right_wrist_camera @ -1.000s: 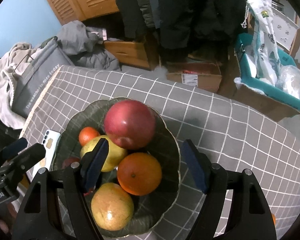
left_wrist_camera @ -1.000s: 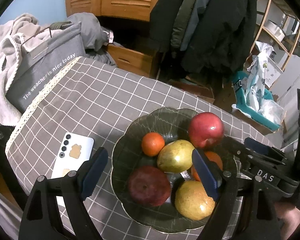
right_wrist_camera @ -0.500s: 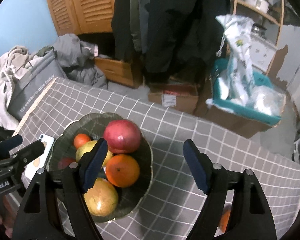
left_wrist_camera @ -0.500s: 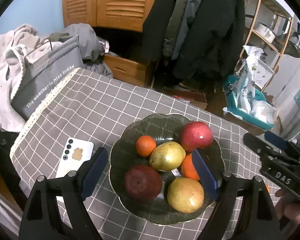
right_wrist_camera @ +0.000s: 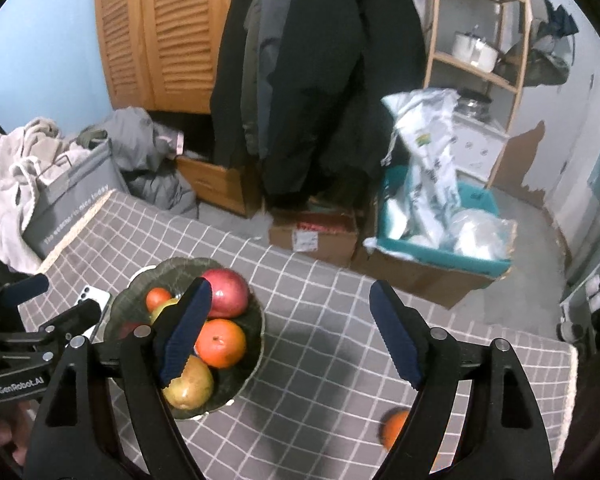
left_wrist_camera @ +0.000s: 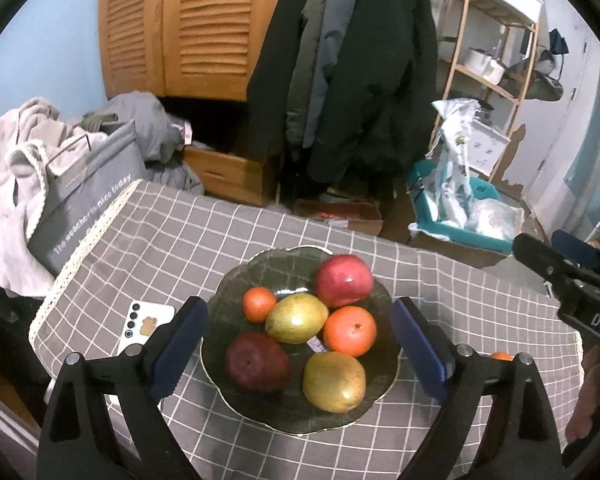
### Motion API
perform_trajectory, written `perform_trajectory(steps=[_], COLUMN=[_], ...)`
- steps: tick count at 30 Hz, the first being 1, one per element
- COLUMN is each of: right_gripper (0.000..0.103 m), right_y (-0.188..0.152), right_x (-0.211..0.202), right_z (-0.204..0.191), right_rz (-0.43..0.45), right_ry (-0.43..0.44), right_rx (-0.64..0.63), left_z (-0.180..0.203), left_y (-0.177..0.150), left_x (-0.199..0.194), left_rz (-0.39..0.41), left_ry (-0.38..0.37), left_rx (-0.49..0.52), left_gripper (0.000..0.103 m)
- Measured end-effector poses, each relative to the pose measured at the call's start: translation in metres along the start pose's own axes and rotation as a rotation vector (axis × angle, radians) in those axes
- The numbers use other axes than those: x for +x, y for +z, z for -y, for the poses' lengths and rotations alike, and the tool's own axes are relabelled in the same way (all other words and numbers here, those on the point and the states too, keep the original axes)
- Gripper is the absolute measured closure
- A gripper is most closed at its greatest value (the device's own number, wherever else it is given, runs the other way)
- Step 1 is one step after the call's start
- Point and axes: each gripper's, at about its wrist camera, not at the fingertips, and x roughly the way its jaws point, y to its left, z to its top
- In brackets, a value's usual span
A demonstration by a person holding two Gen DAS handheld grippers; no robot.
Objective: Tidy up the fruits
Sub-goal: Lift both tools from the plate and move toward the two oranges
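Note:
A dark green scalloped plate [left_wrist_camera: 236,280] [right_wrist_camera: 252,320] on the grey checked tablecloth holds several fruits: a red apple [left_wrist_camera: 343,280] [right_wrist_camera: 227,293], a big orange [left_wrist_camera: 350,330] [right_wrist_camera: 221,342], a small orange [left_wrist_camera: 259,303], two yellow-green pears [left_wrist_camera: 297,317] [left_wrist_camera: 334,380] and a dark red fruit [left_wrist_camera: 256,361]. My left gripper [left_wrist_camera: 300,350] hovers above the plate, jaws opening, with nothing between them. My right gripper [right_wrist_camera: 290,336] hangs above bare cloth to the right of the plate, jaws opening, holding nothing. A loose orange [right_wrist_camera: 394,428] lies on the cloth, partly hidden behind the right gripper's right finger.
A white phone [left_wrist_camera: 144,326] lies left of the plate. A grey bag [left_wrist_camera: 88,196] and a heap of clothes stand past the table's left edge. Beyond the far edge are cardboard boxes, a teal bin [right_wrist_camera: 440,256], hanging coats and a wooden shelf.
Both grippers have risen and pulled back from the plate, so the fruit looks smaller and more of the room shows. Both pairs of jaws stand a little wider. The fruit has not moved.

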Motion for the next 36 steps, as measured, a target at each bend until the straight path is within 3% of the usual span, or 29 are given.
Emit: perform_trajectory(steps=[6, 18, 36], right_gripper=[0.017, 0.016, 0.016], right_y=[0.003, -0.003, -0.051], right_x=[-0.036, -0.096, -0.139], right_z=[0.016, 0.040, 0.086], right_rz=[0.063, 0.169, 0.180], right_ry=[-0.026, -0.047, -0.118], right_rx=[0.020, 0.050, 0.125], left_z=[0.009, 0.046, 0.107], left_y=[0.004, 0.010, 0.004], left_x=[-0.023, -0.064, -0.082], left_rz=[0.056, 0.158, 0.182], left_ry=[-0.025, -0.077, -0.182], left_rx=[0.015, 0.092, 0.181], left_gripper=[0.002, 0.001, 0.001])
